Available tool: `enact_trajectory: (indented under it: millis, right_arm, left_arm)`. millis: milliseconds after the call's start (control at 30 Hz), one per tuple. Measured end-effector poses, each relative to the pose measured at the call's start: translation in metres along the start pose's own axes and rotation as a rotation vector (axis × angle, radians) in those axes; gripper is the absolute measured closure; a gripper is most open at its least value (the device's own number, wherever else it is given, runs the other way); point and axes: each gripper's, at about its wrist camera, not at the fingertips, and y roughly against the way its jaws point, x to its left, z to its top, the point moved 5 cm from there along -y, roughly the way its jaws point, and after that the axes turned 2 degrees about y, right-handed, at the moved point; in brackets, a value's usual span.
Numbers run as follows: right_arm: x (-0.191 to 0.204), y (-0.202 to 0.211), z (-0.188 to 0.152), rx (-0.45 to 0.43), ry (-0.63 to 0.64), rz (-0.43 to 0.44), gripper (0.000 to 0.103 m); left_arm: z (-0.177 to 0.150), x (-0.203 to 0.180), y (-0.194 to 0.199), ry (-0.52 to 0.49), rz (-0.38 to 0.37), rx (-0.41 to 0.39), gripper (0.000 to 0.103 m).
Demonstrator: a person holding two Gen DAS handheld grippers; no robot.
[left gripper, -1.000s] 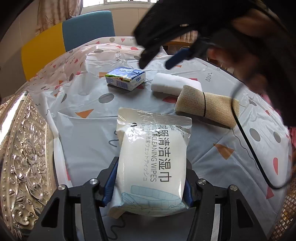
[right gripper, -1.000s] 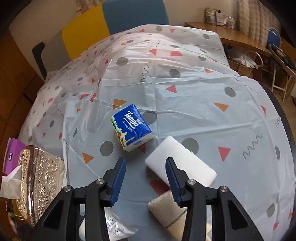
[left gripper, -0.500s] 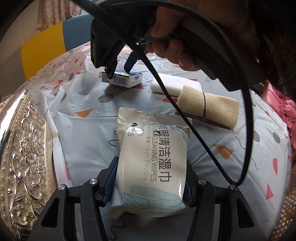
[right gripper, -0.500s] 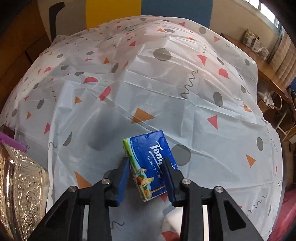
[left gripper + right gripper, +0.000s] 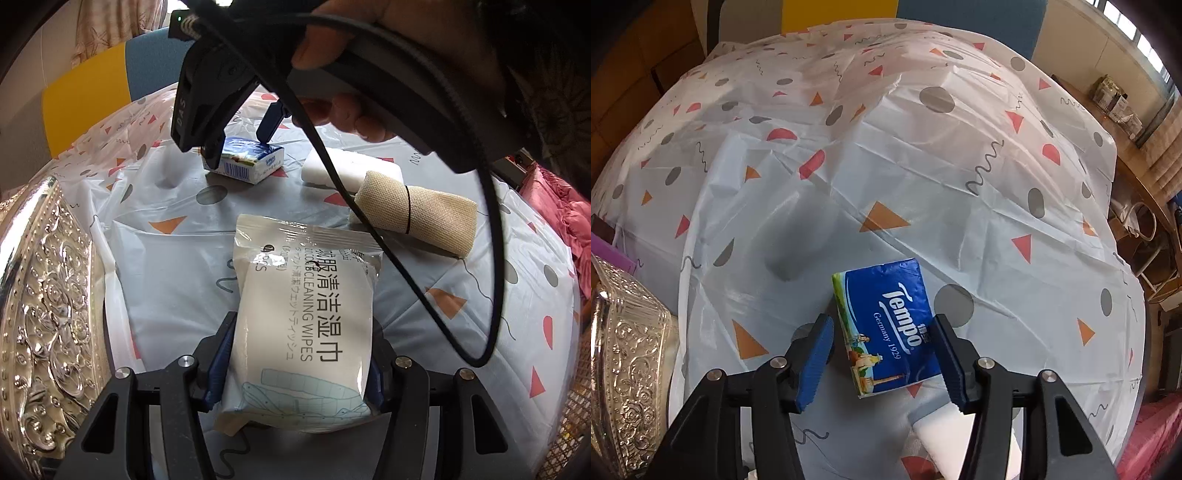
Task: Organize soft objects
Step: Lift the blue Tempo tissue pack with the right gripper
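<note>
Wipes pack [image 5: 306,328] sits lengthwise between the left gripper [image 5: 295,365] fingers, both blue pads pressed on its sides, so it's clamped, w/ the far end of the pack lying on the tablecloth [image 5: 177,280] ahead of the gripper. Tissue pack [image 5: 886,325], blue w/ Tempo print, lies flat on the cloth between the right gripper [image 5: 882,363] fingers; jaws spread wider than the pack. Right pad [image 5: 951,363] looks to be at the pack's edge, left pad [image 5: 814,363] is apart from it w/ a visible gap, so no grip. From the left wrist cam the same tissue pack [image 5: 245,160] is far ahead and a bit left, w/ the right gripper [image 5: 236,146] coming down over it from above, a hand [image 5: 343,114] on its handle and a black cable [image 5: 491,258] looping down on the right. White sponge [image 5: 351,168] lies just right of the tissue pack; in the right cam its end [image 5: 945,432] shows under the right finger. Beige cloth roll [image 5: 417,212] w/ a black band is ahead-right of the left gripper, touching the sponge's near side. Embossed silver tray [image 5: 40,314] is hard left of the left gripper, and shows low left of the right one [image 5: 628,362].
</note>
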Motion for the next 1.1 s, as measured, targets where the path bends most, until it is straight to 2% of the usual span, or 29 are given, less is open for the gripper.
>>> enact_trajectory:
  millis: [67, 100, 200, 300, 367, 467, 600, 667, 700, 767, 867, 967, 1100]
  right_arm:
    - [-0.001, -0.005, 0.001, 0.001, -0.011, -0.010, 0.045]
    - [-0.002, -0.003, 0.002, -0.010, -0.026, -0.001, 0.052]
    - [0.001, 0.004, -0.001, -0.029, -0.030, 0.054, 0.058]
    - [0.004, 0.008, -0.004, -0.043, -0.005, 0.028, 0.062]
    - [0.008, 0.009, -0.006, -0.042, 0.005, 0.028, 0.061]
    - [0.008, 0.004, -0.008, -0.009, 0.015, -0.011, 0.049]
    - [0.004, -0.002, -0.001, -0.008, 0.003, -0.062, 0.048]
    - [0.007, -0.011, -0.002, 0.027, 0.001, -0.039, 0.048]
    - [0.010, -0.013, -0.004, 0.021, -0.003, -0.014, 0.051]
    - [0.013, -0.011, -0.007, -0.007, 0.000, -0.017, 0.051]
    - [0.013, 0.006, -0.015, -0.043, -0.029, -0.016, 0.052]
    - [0.010, 0.039, -0.028, -0.105, -0.065, 0.006, 0.052]
    - [0.004, 0.079, -0.064, -0.144, -0.138, 0.052, 0.052]
  left_arm:
    - [0.000, 0.000, 0.000, 0.001, -0.001, 0.000, 0.043]
    - [0.000, 0.000, 0.000, 0.000, 0.000, 0.000, 0.043]
    - [0.000, -0.002, 0.000, -0.003, 0.005, -0.001, 0.043]
    - [0.000, -0.003, 0.000, -0.003, 0.005, 0.000, 0.043]
    - [0.000, -0.003, 0.000, -0.004, 0.006, -0.001, 0.043]
    - [0.000, -0.002, 0.000, 0.002, -0.001, -0.001, 0.043]
    - [0.001, -0.001, 0.000, 0.002, 0.001, -0.002, 0.043]
    - [0.001, -0.001, -0.001, 0.004, -0.001, -0.001, 0.043]
    - [0.001, -0.001, -0.001, 0.003, 0.000, -0.001, 0.043]
    - [0.001, -0.002, -0.001, 0.001, 0.003, -0.003, 0.043]
    - [0.000, -0.002, -0.001, -0.001, 0.004, -0.004, 0.043]
    - [0.000, -0.002, -0.001, -0.003, 0.005, -0.005, 0.043]
    - [0.001, -0.002, -0.001, -0.003, 0.005, -0.002, 0.043]
